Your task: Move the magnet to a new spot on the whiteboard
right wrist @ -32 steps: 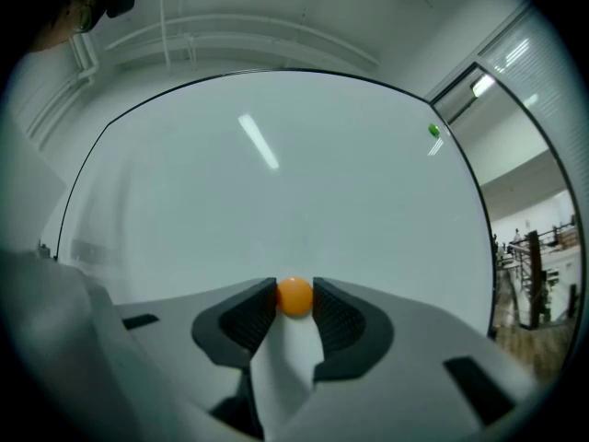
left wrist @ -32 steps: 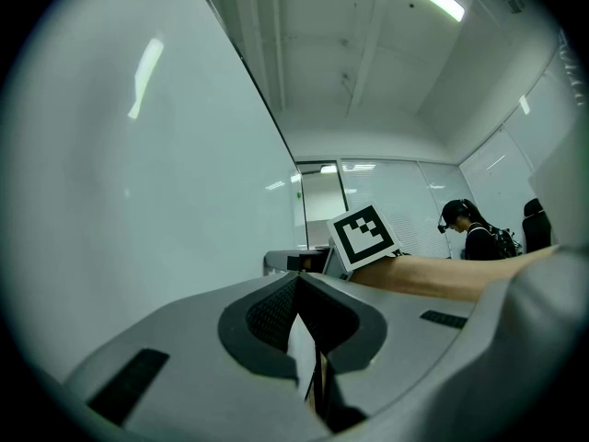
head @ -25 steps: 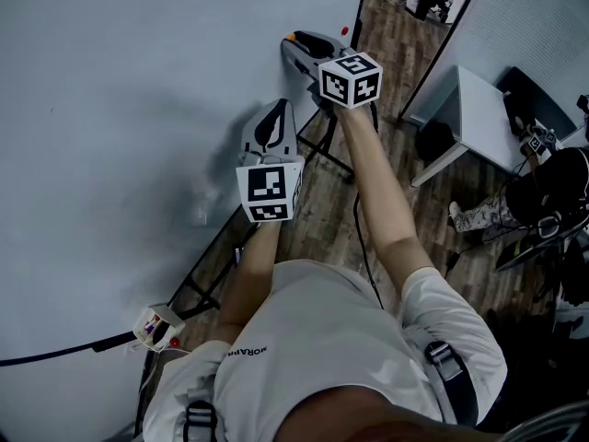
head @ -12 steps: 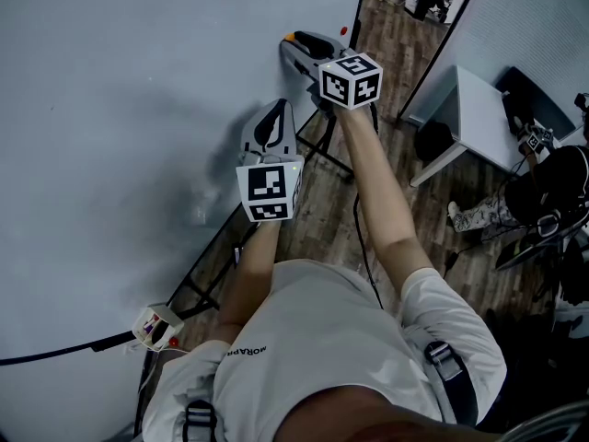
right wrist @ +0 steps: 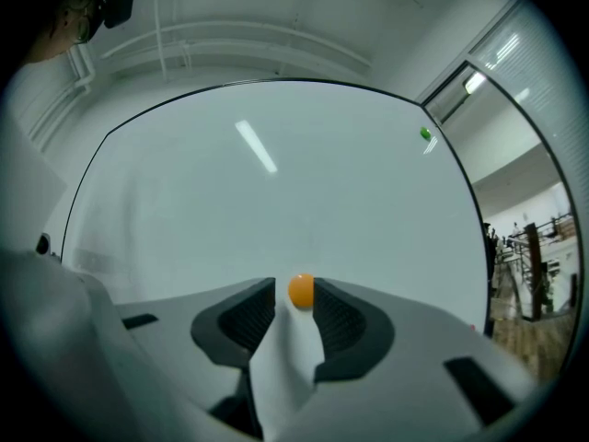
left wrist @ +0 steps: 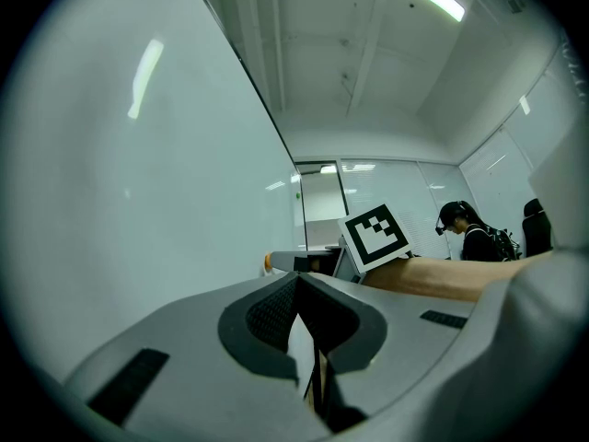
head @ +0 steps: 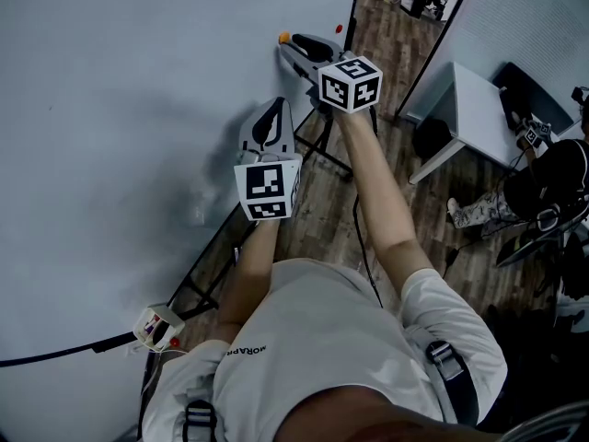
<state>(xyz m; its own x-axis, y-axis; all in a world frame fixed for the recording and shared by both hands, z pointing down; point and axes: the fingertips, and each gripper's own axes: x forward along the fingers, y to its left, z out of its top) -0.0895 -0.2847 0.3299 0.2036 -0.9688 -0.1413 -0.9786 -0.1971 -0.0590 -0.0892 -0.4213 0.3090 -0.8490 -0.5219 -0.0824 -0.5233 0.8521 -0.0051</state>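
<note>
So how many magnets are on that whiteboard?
3. An orange magnet between the right gripper's jaws, a green magnet high near the board's right edge, and a tiny red dot, probably another, by its lower corner.

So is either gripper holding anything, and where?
Nothing. The magnet sits unclamped between the open tips of the right gripper; left gripper shut, empty.

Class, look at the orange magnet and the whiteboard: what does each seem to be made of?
Magnet: probably smooth, slightly shiny orange plastic, judging by its even colour and rounded shape; any metal inside is hidden.
Whiteboard: a hard, glossy white coated panel, since bright reflections streak across it; its core cannot be told.
</note>
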